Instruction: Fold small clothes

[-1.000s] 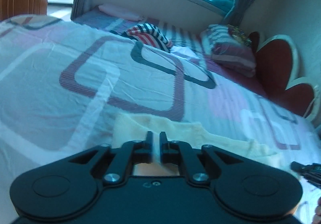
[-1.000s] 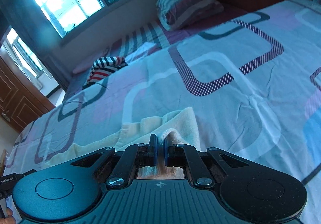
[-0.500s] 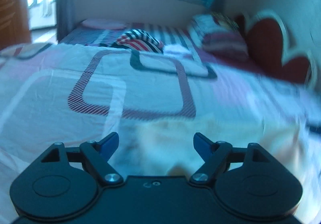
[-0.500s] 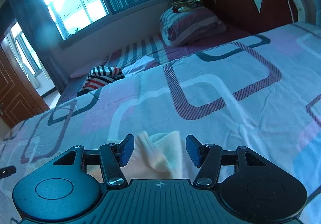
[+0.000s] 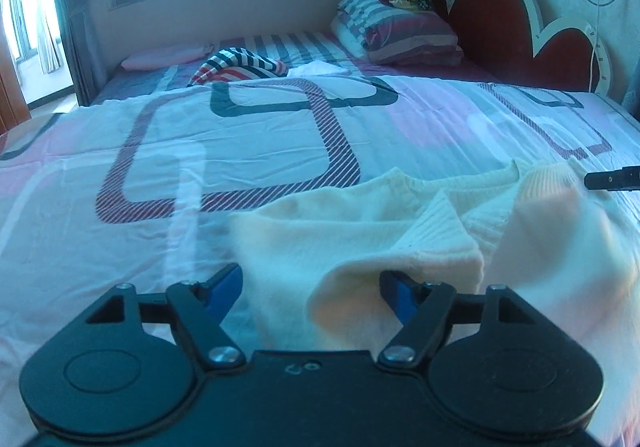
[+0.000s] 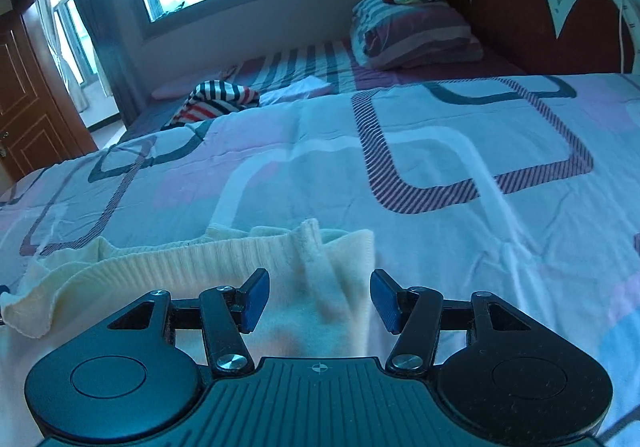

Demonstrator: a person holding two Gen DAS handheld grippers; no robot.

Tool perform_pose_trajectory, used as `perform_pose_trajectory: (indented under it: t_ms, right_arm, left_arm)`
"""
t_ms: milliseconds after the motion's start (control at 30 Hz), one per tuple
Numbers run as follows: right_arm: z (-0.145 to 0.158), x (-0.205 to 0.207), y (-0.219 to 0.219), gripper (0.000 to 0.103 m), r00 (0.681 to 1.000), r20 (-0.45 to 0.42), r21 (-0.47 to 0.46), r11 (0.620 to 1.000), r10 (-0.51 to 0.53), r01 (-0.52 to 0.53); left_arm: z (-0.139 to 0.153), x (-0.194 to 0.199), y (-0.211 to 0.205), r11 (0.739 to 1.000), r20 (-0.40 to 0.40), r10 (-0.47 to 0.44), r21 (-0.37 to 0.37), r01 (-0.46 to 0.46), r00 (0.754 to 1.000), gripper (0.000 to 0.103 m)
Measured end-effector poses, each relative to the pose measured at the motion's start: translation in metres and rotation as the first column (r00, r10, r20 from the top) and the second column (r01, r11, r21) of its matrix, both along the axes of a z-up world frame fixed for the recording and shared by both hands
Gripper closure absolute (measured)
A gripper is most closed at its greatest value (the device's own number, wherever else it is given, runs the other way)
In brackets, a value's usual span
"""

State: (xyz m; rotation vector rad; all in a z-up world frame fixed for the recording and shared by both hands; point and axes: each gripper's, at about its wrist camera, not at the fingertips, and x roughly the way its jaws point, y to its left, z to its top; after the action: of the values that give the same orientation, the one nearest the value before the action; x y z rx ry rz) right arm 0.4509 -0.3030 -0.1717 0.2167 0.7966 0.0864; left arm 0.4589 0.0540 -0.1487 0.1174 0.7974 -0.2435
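Left gripper (image 5: 311, 289): fingers (image 5: 224, 289) stood wide apart, holding nothing; cream cloth lay between and under them.
Right gripper (image 6: 318, 299): fingers (image 6: 256, 297) spread wide, empty, with a raised fold of the garment between them.
Garment (image 5: 360, 231): a cream knit piece lay crumpled on the bed, ribbed edge turned up, just ahead of both grippers; in the right view (image 6: 224, 267) it ran off to the left.
Bed (image 5: 240, 135): covered by a quilt with pink, white and striped squares.
Striped cloth (image 5: 240, 65): bunched at the bed's far side.
Pillow (image 5: 396, 31): striped, against the red headboard (image 5: 496, 23).
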Motion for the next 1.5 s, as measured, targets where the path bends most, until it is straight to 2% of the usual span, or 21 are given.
perform_pose_trajectory:
  t_ms: [33, 67, 133, 167, 233, 367, 433, 467, 500, 533, 567, 600, 800, 900, 1000, 1100, 1133, 1200, 1233, 1367, 1500]
  right_arm:
    - [-0.002, 0.003, 0.001, 0.047, 1.0, -0.004, 0.002, 1.0, 0.003, -0.003]
    - [-0.003, 0.006, 0.003, 0.06, 1.0, -0.007, 0.002, 1.0, 0.008, -0.008]
    - [-0.005, 0.01, 0.005, 0.076, 1.0, -0.016, 0.014, 1.0, 0.026, -0.026]
    - [-0.004, 0.01, 0.006, 0.076, 0.999, -0.013, 0.012, 0.999, 0.031, -0.031]
    - [-0.005, 0.012, 0.006, 0.076, 0.999, -0.015, 0.005, 0.999, 0.041, -0.041]
    - [-0.008, 0.018, 0.004, 0.076, 0.999, -0.027, 0.024, 0.999, 0.041, -0.04]
    - [-0.008, 0.018, 0.004, 0.076, 0.999, -0.029, 0.027, 0.999, 0.043, -0.043]
    - [-0.009, 0.018, 0.004, 0.076, 0.998, -0.029, 0.03, 0.998, 0.047, -0.046]
    - [-0.008, 0.017, 0.005, 0.076, 0.999, -0.027, 0.028, 0.999, 0.045, -0.044]
    - [-0.007, 0.017, 0.005, 0.086, 0.999, -0.022, 0.025, 0.999, 0.041, -0.04]
    - [-0.007, 0.017, 0.005, 0.101, 0.999, -0.021, 0.026, 0.999, 0.041, -0.04]
    - [-0.006, 0.015, 0.005, 0.101, 0.999, -0.019, 0.029, 0.999, 0.037, -0.037]
    - [0.014, 0.004, 0.002, 0.101, 0.995, 0.104, 0.014, 1.0, -0.001, 0.0]
    - [0.02, 0.007, 0.004, 0.101, 0.989, 0.148, -0.018, 1.0, -0.008, 0.011]
    - [0.011, 0.016, 0.009, 0.101, 0.993, 0.122, -0.044, 0.999, -0.001, 0.006]
    - [-0.013, 0.025, 0.011, 0.101, 1.0, 0.025, -0.058, 0.998, 0.008, -0.006]
    - [-0.018, 0.026, 0.01, 0.101, 1.0, 0.009, -0.06, 0.998, 0.006, -0.006]
    - [-0.018, 0.024, 0.009, 0.101, 1.0, 0.02, -0.066, 0.998, -0.012, 0.013]
    - [-0.016, 0.024, 0.007, 0.1, 1.0, 0.019, -0.067, 0.998, -0.017, 0.018]
    - [0.002, 0.013, 0.008, 0.1, 0.996, 0.082, -0.092, 0.995, -0.029, 0.037]
    - [0.019, 0.003, 0.024, 0.099, 0.992, 0.12, -0.074, 0.997, 0.026, -0.017]
  left_arm:
    - [0.0, 0.003, -0.001, 1.0, 0.004, 0.0, 0.0, 0.0, 1.0, 0.037]
    - [0.0, 0.005, -0.002, 1.0, 0.008, 0.005, 0.002, -0.005, 1.0, 0.041]
    - [0.007, 0.009, 0.003, 0.999, 0.041, 0.034, -0.031, -0.033, 0.999, 0.046]
    - [0.009, 0.01, 0.006, 0.998, 0.05, 0.045, -0.048, -0.043, 0.998, 0.046]
    - [0.009, 0.018, 0.007, 0.998, 0.015, 0.018, -0.065, -0.017, 1.0, 0.046]
    - [-0.002, 0.027, 0.004, 0.999, -0.042, -0.007, -0.053, 0.004, 0.999, 0.045]
    - [-0.007, 0.027, 0.003, 0.997, -0.051, 0.002, -0.073, -0.006, 0.999, 0.05]
    - [-0.008, 0.026, 0.003, 0.996, -0.043, 0.008, -0.087, -0.012, 0.999, 0.067]
    - [-0.008, 0.026, 0.003, 0.995, -0.039, 0.018, -0.092, -0.021, 0.999, 0.076]
    - [-0.008, 0.026, 0.002, 0.994, -0.033, 0.028, -0.106, -0.031, 0.999, 0.09]
    - [-0.006, 0.024, 0.002, 0.993, -0.017, 0.032, -0.117, -0.034, 0.999, 0.097]
    - [-0.003, 0.022, 0.001, 0.992, 0.002, 0.029, -0.123, -0.028, 1.0, 0.101]
    - [0.018, 0.019, 0.0, 0.985, 0.123, 0.064, -0.165, -0.043, 0.99, 0.101]
    - [0.017, 0.027, 0.001, 0.981, 0.13, 0.108, -0.178, -0.083, 0.986, 0.101]
    - [0.005, 0.036, 0.0, 0.979, 0.105, 0.142, -0.163, -0.124, 0.984, 0.101]
    - [-0.015, 0.041, -0.005, 0.987, 0.032, 0.134, -0.093, -0.131, 0.99, 0.099]
    - [-0.018, 0.039, -0.007, 0.989, 0.041, 0.132, -0.072, -0.129, 0.99, 0.096]
    - [-0.016, 0.036, -0.008, 0.989, 0.059, 0.14, -0.045, -0.137, 0.988, 0.082]
    - [-0.013, 0.035, -0.006, 0.988, 0.055, 0.148, -0.054, -0.145, 0.987, 0.079]
    - [0.007, 0.019, 0.005, 0.976, 0.114, 0.208, -0.097, -0.197, 0.971, 0.051]
    - [0.026, 0.003, -0.004, 0.979, 0.149, 0.17, -0.137, -0.15, 0.974, 0.038]
